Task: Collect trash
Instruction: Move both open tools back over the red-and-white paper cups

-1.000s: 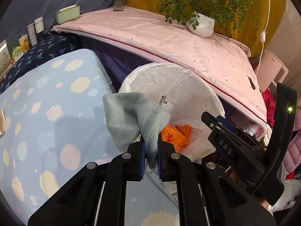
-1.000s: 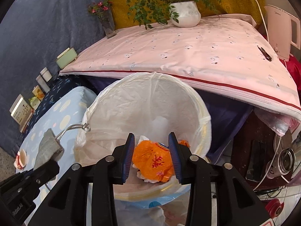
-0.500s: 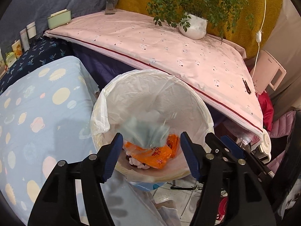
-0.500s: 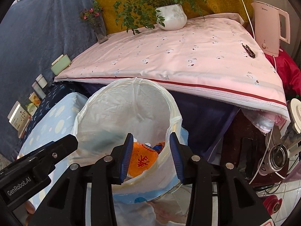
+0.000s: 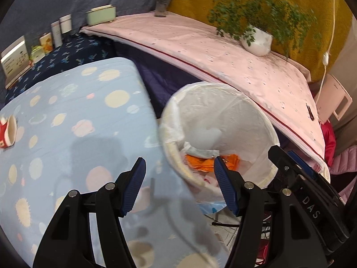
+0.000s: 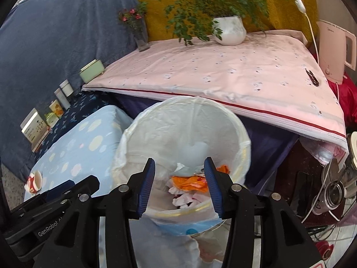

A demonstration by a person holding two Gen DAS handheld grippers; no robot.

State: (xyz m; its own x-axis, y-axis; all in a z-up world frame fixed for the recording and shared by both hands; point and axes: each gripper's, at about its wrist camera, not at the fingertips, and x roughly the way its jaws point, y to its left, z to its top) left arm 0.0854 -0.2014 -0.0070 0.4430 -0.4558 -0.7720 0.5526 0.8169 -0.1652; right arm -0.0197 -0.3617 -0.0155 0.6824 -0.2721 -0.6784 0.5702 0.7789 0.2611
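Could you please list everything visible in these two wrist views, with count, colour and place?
Trash bin: one, white liner, between both tables.
Orange wrapper: one, inside bin, on crumpled white tissues.
Paper cup: one, red-white, lying on blue planet-print cloth.
Potted plant: one, white pot, on pink cloth.
Flower vase: one, clear, pink cloth's far corner.
Green box: one, pink cloth's left end.
Kettle: one, pink, far right.
Left gripper: fingers open, empty.
Right gripper: fingers open, empty.
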